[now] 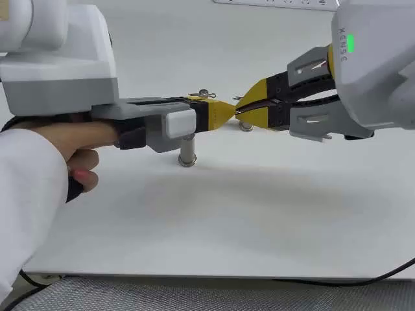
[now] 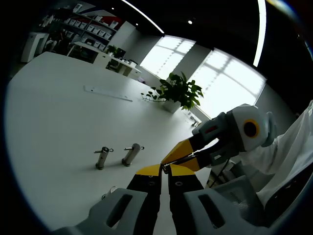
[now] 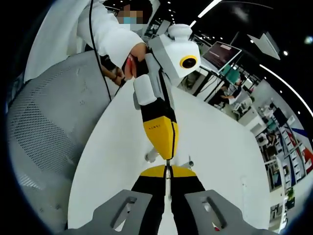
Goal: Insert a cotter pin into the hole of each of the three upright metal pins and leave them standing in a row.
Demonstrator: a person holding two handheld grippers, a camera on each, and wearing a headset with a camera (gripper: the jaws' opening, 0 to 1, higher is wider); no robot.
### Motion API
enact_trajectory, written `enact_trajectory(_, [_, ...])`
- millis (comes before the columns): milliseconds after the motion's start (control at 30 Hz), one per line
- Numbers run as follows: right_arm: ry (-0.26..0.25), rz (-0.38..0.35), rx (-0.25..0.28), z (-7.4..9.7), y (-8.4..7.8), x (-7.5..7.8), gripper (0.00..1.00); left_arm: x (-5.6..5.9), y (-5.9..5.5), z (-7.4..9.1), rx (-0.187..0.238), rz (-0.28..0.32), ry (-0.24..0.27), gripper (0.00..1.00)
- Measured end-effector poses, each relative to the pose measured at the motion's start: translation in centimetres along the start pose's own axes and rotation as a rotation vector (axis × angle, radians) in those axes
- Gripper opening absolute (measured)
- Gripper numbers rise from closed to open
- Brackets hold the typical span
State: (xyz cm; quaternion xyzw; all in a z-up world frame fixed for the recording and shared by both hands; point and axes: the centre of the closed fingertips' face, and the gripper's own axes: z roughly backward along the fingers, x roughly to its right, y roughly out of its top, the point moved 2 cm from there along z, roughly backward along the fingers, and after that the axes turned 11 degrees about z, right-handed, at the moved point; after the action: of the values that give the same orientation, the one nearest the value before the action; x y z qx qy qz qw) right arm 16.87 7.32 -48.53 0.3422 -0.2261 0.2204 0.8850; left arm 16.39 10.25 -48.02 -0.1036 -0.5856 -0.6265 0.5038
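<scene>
My left gripper (image 1: 228, 111) and right gripper (image 1: 241, 112) meet tip to tip above the table. In the right gripper view a thin cotter pin (image 3: 168, 182) lies along my right gripper (image 3: 167, 170), which is shut on it. The left gripper (image 2: 165, 170) is shut, its tips against the pin's end; I cannot tell whether it grips it. One upright metal pin (image 1: 187, 151) stands below the left gripper. A second metal pin (image 1: 246, 126) stands behind the right tips. A third (image 1: 205, 94) stands further back. In the left gripper view two pins (image 2: 101, 157) (image 2: 131, 154) carry cotter pins.
The white table (image 1: 259, 214) runs to a front edge near me, with a black cable (image 1: 363, 280) along it. A white power strip (image 1: 272, 3) lies at the far edge. A hand and white sleeve (image 1: 39, 168) hold the left gripper.
</scene>
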Motion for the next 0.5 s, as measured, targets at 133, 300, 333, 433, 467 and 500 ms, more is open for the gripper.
enact_trajectory(133, [0.004,0.008,0.001,-0.05,0.2,-0.03,0.0,-0.25,-0.27,-0.15,-0.021,-0.002,0.006,0.01])
enact_trajectory(300, [0.002,0.01,-0.002,0.04,0.27,-0.19,0.0,-0.24,-0.3,-0.16,-0.019,0.012,0.008,0.01])
enact_trajectory(333, [0.003,0.009,-0.001,0.09,0.28,-0.22,0.0,-0.16,-0.3,-0.15,-0.02,-0.003,0.006,0.01])
enact_trajectory(433, [0.0,0.018,0.006,0.16,0.45,-0.22,0.0,-0.04,-0.24,-0.08,-0.015,-0.035,0.009,0.0])
enact_trajectory(467, [-0.003,0.016,0.008,0.2,0.43,-0.17,0.0,-0.06,-0.23,-0.1,-0.015,-0.036,0.01,0.0])
enact_trajectory(500, [-0.013,0.017,0.012,0.23,0.42,-0.09,0.0,-0.09,-0.14,-0.08,-0.011,-0.037,0.011,0.0])
